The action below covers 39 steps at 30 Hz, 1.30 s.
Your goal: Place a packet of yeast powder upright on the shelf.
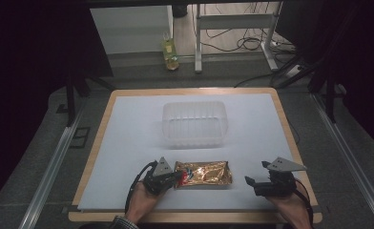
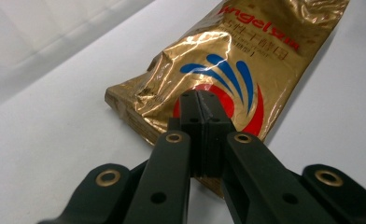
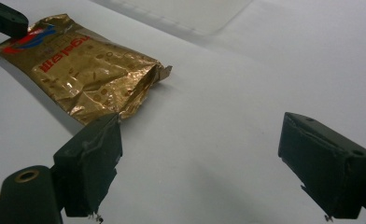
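A crinkled gold foil bag (image 1: 204, 173) with a red and blue logo lies flat on the white sheet near the front edge. My left gripper (image 1: 178, 177) is at the bag's left end. In the left gripper view its jaws (image 2: 200, 100) are pressed together over the logo on the bag (image 2: 246, 51); I cannot tell whether any foil is caught between them. My right gripper (image 1: 257, 172) stands open to the right of the bag, apart from it. In the right gripper view nothing is between its jaws (image 3: 204, 140), and the bag (image 3: 85, 70) lies beyond its left finger.
A clear plastic tub (image 1: 193, 123) stands at mid-table behind the bag. The white sheet (image 1: 128, 143) covers the wooden table (image 1: 99, 124). A bottle of yellow liquid (image 1: 170, 52) stands on the floor beyond the table, near metal frame legs and cables.
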{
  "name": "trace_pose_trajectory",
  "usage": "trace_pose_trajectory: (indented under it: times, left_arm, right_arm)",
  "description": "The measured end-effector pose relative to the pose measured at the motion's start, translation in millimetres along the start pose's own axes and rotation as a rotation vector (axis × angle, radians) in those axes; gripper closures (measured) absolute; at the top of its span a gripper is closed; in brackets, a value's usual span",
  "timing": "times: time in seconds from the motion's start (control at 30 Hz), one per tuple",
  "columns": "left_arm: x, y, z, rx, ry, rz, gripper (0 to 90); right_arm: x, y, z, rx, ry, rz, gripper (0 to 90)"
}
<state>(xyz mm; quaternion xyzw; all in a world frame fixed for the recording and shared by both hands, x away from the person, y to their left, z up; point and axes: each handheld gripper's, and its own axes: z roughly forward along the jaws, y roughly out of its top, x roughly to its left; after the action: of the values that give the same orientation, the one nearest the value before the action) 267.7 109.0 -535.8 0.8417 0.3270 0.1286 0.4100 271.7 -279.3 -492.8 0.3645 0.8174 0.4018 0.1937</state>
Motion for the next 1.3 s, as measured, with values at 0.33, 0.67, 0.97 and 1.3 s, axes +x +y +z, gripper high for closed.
trace_pose_trajectory:
  times: [0.33,0.67,0.97,1.3]
  left_arm:
    - [0.4,-2.7,4.3,0.031,0.012,0.006,89.6]
    - [-1.5,-2.9,5.8,0.046,0.027,0.022,89.7]
    - [-0.4,-4.2,6.9,0.058,0.018,0.027,89.8]
    - [-1.7,-4.2,7.2,0.061,0.027,0.041,89.8]
  right_arm:
    - [5.4,3.2,3.2,0.002,0.038,0.003,14.3]
    - [10.5,7.1,8.1,0.008,0.079,0.010,16.3]
    - [17.4,13.4,17.8,0.025,0.151,0.028,18.4]
    - [26.5,20.5,39.3,0.077,0.228,0.051,19.5]
